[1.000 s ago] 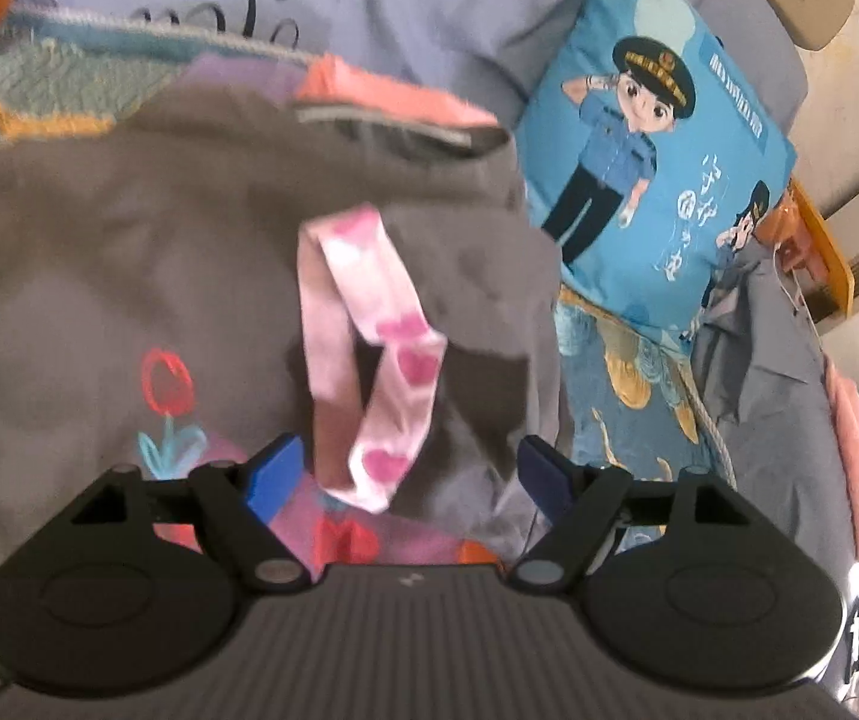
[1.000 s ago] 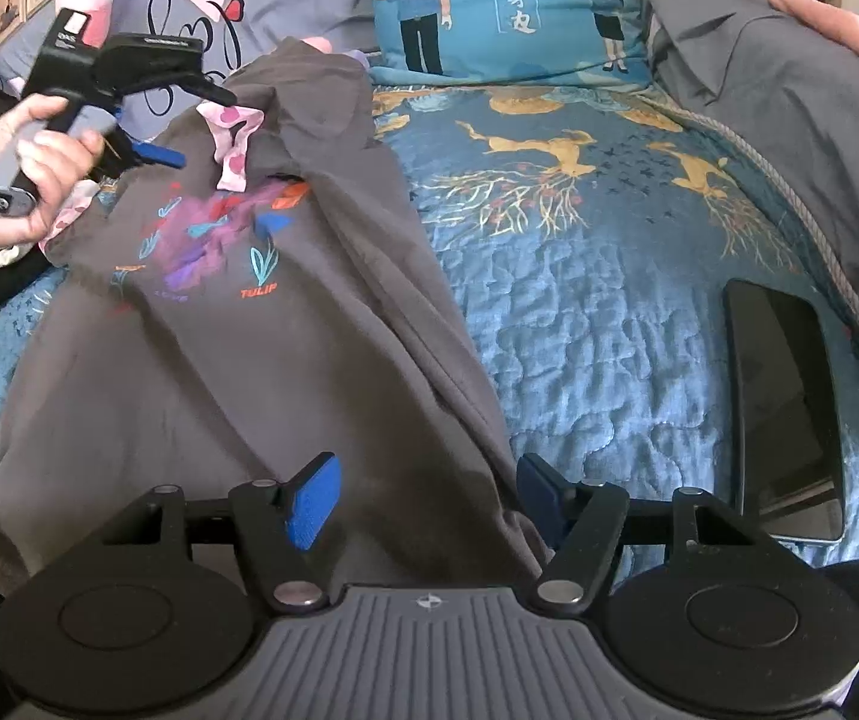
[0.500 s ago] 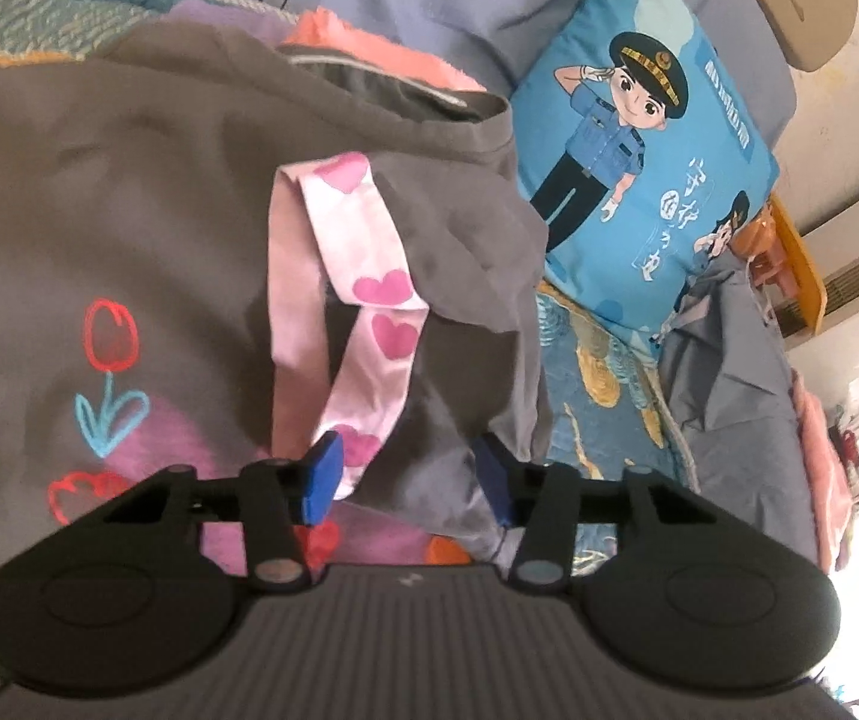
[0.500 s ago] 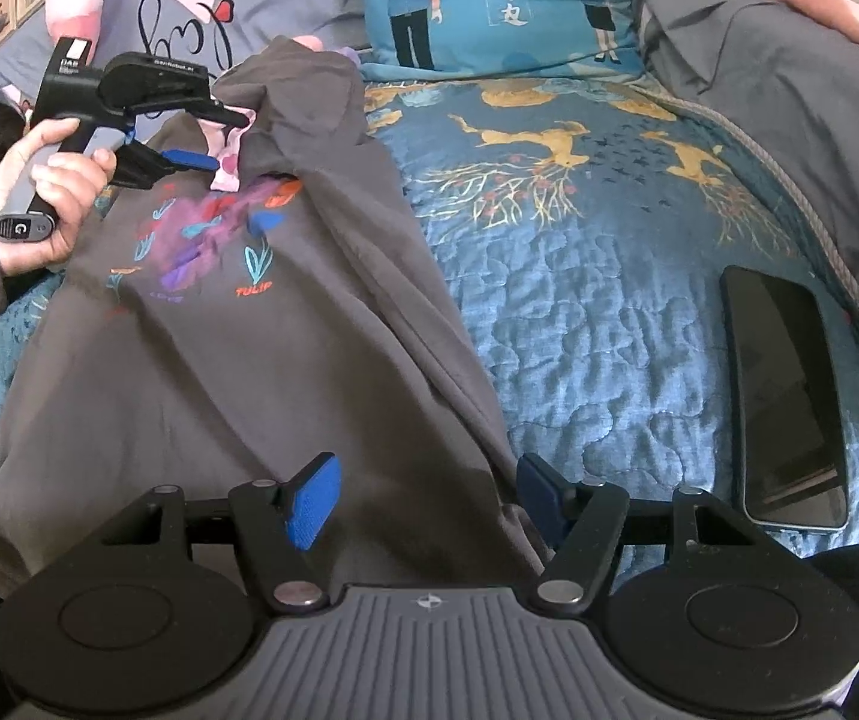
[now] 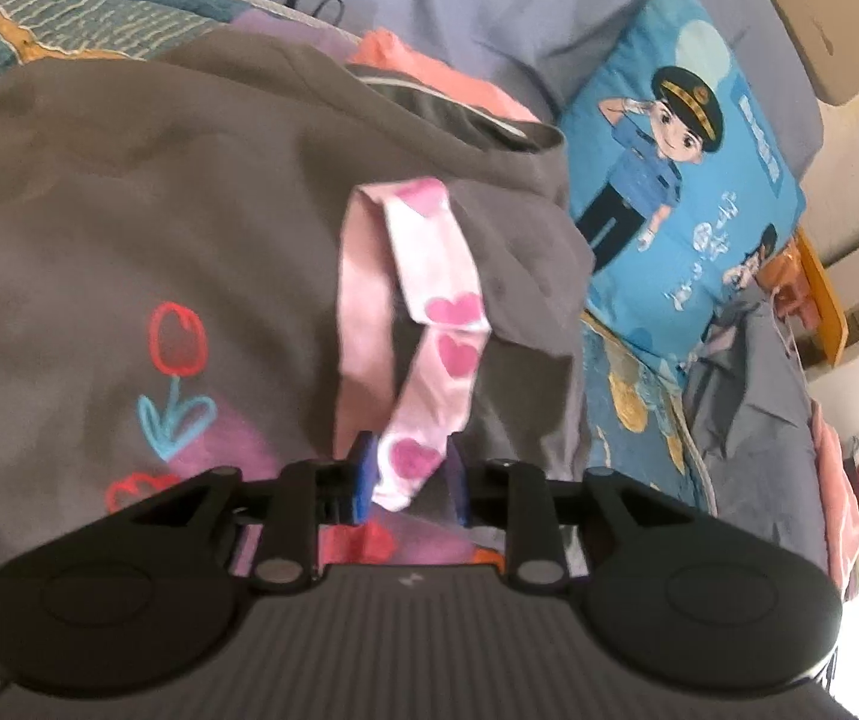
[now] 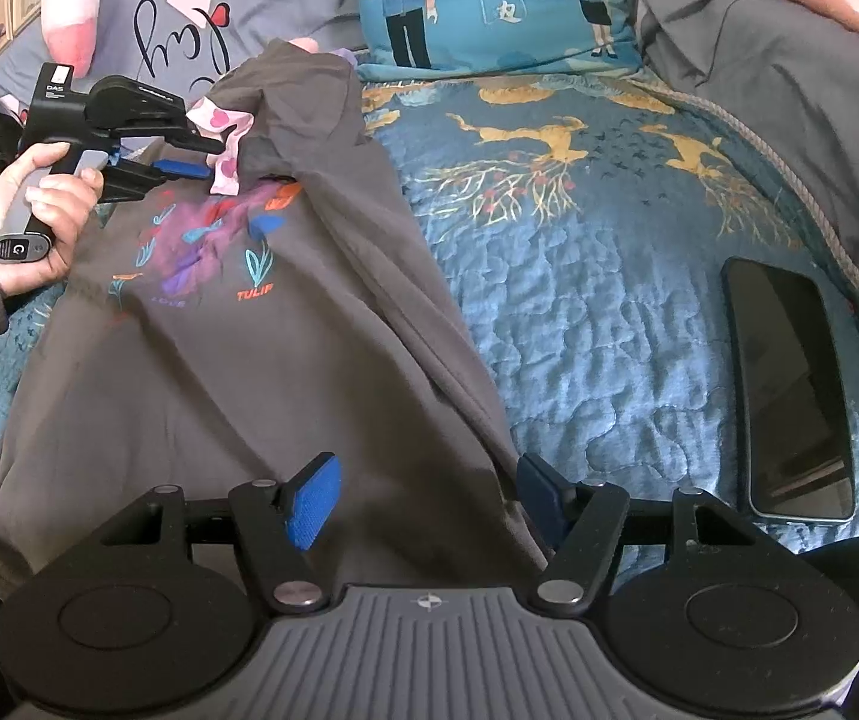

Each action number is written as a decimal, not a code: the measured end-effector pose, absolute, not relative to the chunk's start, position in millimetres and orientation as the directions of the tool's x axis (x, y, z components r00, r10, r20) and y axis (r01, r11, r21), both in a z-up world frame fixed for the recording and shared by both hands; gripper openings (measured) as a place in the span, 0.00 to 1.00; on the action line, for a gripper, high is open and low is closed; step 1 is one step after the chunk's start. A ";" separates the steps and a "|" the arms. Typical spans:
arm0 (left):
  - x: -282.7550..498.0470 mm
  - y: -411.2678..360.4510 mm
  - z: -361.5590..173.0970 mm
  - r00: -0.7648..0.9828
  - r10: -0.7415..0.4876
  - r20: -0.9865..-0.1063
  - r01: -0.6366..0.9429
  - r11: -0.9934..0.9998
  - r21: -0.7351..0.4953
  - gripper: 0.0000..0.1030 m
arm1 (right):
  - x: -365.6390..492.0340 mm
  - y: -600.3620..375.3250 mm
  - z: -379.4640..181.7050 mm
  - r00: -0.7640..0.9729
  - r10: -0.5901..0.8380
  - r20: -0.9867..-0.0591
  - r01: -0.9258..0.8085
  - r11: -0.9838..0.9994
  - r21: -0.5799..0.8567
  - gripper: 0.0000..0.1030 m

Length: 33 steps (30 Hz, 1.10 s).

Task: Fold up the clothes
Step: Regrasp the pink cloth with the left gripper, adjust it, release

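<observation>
On the blue quilted bedspread [image 6: 579, 324] lies the grey tulip-print shirt [image 6: 237, 372]. The left gripper [image 5: 408, 480] has just been closing on the pink heart-patterned strip [image 5: 429, 360] (pads now pinching it); the right gripper [image 6: 423, 498] hovers over the shirt's hem, fingers wide, holding nothing.

Open quilt [image 6: 579, 312] right of shirt [image 6: 261, 396], phone [image 6: 789, 384] obstructing

The shirt [image 6: 237, 396] runs off the near left edge; its hem hides behind the right gripper [image 6: 426, 495].
</observation>
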<state>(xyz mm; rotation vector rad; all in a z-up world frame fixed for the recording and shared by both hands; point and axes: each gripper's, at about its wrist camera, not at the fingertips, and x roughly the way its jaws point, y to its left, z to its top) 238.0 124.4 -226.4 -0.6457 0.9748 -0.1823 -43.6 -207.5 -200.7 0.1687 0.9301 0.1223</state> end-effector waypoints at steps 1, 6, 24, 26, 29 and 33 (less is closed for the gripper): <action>239.9 126.2 -227.0 0.559 -0.422 -0.714 -0.139 0.801 -0.583 0.29 | -43.4 -207.5 -201.1 0.591 0.178 -0.787 -0.032 0.980 0.198 0.62; 248.7 124.9 -231.9 0.546 -0.414 -0.728 -0.137 0.814 -0.565 0.36 | -42.3 -207.4 -202.6 0.585 0.181 -0.791 -0.030 0.979 0.202 0.62; 239.6 123.1 -242.1 0.570 -0.459 -0.681 -0.147 0.758 -0.635 0.03 | -40.2 -208.8 -203.3 0.585 0.186 -0.789 -0.026 0.977 0.212 0.62; 227.7 131.4 -238.1 0.599 -0.473 -0.646 -0.155 0.723 -0.673 0.03 | -40.5 -209.1 -202.7 0.589 0.185 -0.786 -0.024 0.977 0.212 0.62; 204.6 148.3 -230.4 0.655 -0.504 -0.563 -0.160 0.636 -0.755 0.03 | -41.2 -209.8 -201.6 0.597 0.182 -0.782 -0.018 0.977 0.214 0.62; 180.2 167.6 -225.6 0.699 -0.499 -0.512 -0.173 0.576 -0.799 0.03 | -43.2 -211.7 -199.4 0.603 0.179 -0.778 -0.011 0.976 0.216 0.63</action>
